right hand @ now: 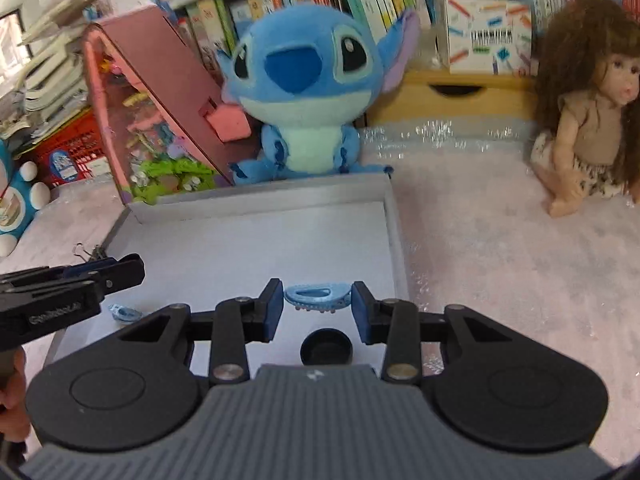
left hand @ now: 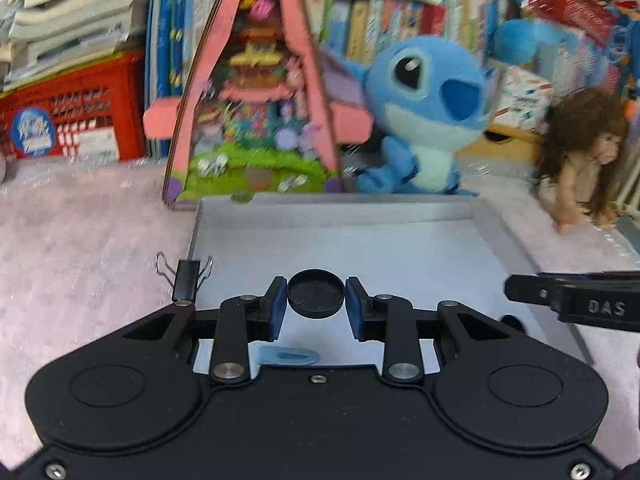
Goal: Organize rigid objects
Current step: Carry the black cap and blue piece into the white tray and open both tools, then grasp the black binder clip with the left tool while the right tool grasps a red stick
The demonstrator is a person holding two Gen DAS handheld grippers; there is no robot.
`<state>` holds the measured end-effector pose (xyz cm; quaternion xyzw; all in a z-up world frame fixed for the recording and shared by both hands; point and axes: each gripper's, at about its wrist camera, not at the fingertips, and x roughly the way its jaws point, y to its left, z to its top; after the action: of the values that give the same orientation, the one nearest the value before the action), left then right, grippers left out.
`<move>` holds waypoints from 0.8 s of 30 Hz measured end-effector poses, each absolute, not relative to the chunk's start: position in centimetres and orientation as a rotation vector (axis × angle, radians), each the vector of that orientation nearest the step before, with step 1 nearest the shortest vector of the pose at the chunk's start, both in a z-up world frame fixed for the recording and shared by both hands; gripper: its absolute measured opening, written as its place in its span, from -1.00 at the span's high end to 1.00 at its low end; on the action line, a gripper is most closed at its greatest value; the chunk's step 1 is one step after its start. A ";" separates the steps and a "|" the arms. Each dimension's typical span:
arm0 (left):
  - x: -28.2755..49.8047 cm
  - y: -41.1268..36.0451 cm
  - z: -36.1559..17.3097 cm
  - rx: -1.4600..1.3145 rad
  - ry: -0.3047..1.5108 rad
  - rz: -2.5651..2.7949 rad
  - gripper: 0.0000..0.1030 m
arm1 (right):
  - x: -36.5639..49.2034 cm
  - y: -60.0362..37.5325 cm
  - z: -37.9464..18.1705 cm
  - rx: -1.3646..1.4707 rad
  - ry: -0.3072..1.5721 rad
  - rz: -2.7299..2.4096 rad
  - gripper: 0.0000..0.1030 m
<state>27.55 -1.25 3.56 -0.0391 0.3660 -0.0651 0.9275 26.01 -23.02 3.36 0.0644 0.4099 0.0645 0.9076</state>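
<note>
bright daylight, motion blur, fisheye bending

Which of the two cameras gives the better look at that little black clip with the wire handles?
The left wrist view. There the binder clip sits clear beside the grey tray's left rim, its black body and both wire loops showing. In the right wrist view the clip is small, far off to the left, and partly hidden behind the left gripper.

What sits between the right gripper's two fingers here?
A light blue hair claw clip, held between the right gripper pads over the grey tray; the right wrist view shows it.
</note>
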 end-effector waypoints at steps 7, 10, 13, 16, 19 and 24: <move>28.4 -1.2 1.6 -0.092 0.782 -0.103 0.43 | 26.5 -21.9 2.0 0.097 0.856 0.128 0.18; 28.6 -1.3 1.1 -0.087 0.808 -0.083 0.42 | 26.7 -21.5 1.6 0.083 0.861 0.134 0.09; 28.3 -1.3 1.2 -0.089 0.803 -0.084 0.31 | 26.2 -21.7 1.7 0.097 0.832 0.136 -0.20; 27.5 -1.3 2.1 -0.083 0.784 -0.112 -0.06 | 25.2 -21.9 2.7 0.103 0.796 0.159 -0.32; 26.0 -1.3 3.4 -0.068 0.749 -0.137 -0.24 | 23.7 -22.1 3.9 0.083 0.748 0.177 -0.40; 21.1 -0.7 5.1 -0.036 0.661 -0.180 -0.64 | 19.0 -21.9 4.9 -0.027 0.671 0.269 -0.52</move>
<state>21.11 -0.66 5.11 -0.0177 0.3241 -0.0885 0.9417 18.99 -21.93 4.92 -0.0134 0.3280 0.1315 0.9354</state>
